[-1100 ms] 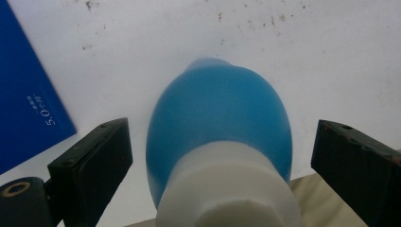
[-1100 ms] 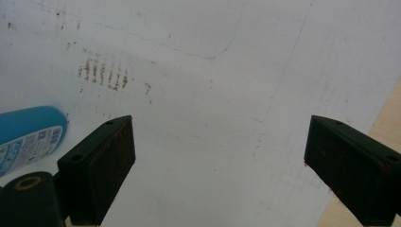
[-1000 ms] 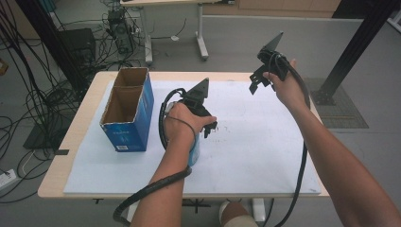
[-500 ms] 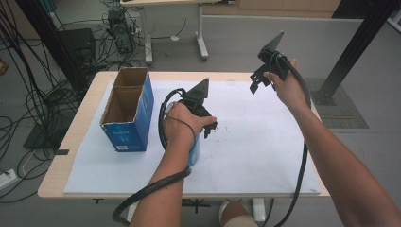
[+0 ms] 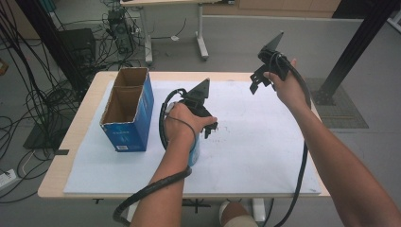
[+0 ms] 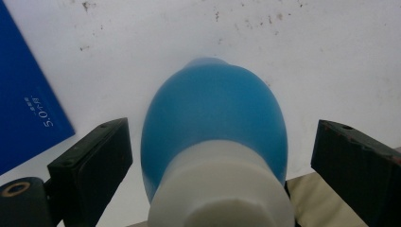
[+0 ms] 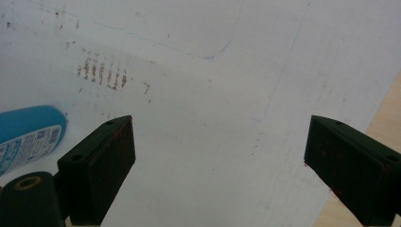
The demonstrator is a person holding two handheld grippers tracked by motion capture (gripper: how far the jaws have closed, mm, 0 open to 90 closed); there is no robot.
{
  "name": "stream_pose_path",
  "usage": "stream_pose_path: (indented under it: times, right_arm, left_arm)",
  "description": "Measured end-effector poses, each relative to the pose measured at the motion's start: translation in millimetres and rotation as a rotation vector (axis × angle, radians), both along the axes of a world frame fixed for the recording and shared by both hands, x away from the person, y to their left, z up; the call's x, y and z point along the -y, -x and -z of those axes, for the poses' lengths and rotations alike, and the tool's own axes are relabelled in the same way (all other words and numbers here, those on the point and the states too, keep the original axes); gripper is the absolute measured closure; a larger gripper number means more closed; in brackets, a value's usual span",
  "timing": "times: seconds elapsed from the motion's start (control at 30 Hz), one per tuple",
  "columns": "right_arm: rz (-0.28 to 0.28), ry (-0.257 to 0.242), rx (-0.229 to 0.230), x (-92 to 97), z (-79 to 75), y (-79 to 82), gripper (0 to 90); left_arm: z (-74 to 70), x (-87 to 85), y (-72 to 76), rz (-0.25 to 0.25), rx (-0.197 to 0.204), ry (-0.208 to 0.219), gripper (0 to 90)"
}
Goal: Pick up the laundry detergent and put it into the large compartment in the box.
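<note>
I had the left gripper [image 5: 211,128] low over the middle of the bench [image 5: 265,156], which was covered by a white, speckled sheet. Its jaws stood wide, one on each side of the blue plastic bottle with a white cap [image 6: 215,142], with bare sheet showing between each jaw and the bottle's sides; neither jaw touched it. In the left gripper view the bottle lay between the jaws with its white cap toward the camera and its rounded blue base pointing away, so its long axis ran along the line of the gripper. In the high view most of the bottle was hidden under my left hand [image 5: 182,125] and forearm, with a strip of blue showing beside the wrist. I could not tell from that view how its axis ran on the bench.

The open-topped blue cardboard box [image 5: 130,118] stood at the bench's left side, near the bottle but apart from it.

My right gripper [image 5: 257,85] hung above the far right part of the bench, well apart from the bottle, jaws wide and holding nothing. Its own view caught one blue, labelled end of the bottle at the left edge.
</note>
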State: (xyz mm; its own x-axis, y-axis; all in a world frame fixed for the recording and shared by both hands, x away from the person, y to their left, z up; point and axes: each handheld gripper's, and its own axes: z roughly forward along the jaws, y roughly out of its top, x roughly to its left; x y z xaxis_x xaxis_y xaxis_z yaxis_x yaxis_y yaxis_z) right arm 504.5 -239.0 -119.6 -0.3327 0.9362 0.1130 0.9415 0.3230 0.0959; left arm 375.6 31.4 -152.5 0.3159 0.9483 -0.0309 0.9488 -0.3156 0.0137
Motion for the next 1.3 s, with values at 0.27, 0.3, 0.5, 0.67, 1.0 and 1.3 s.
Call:
stream_pose_path:
  times: [0.27,0.3,0.5,0.67,1.0,1.3]
  right_arm:
    - [-0.002,0.000,0.002,-1.4,0.0,-0.2,9.4]
    - [-0.002,0.000,0.002,-1.4,0.0,-0.2,9.4]
    - [-0.002,-0.001,0.001,-0.3,-0.6,-0.2,9.4]
    - [-0.003,-0.004,0.003,1.3,-0.5,0.0,9.4]
    - [-0.003,-0.004,0.002,0.3,-0.6,0.1,9.4]
    - [0.000,-0.003,0.003,1.5,-0.9,0.2,9.4]
  left_arm:
    - [-0.7,-1.0,0.1,-0.003,0.002,0.001,6.6]
    - [-0.6,-1.3,0.1,-0.002,0.002,0.002,6.6]
    - [0.6,-0.7,-0.2,0.001,0.000,0.001,6.6]
    - [0.4,0.1,0.0,0.003,0.002,0.001,6.6]
    - [0.1,0.3,-0.1,0.001,0.003,0.003,6.7]
    - [1.3,-0.7,0.1,0.001,0.003,0.002,6.7]
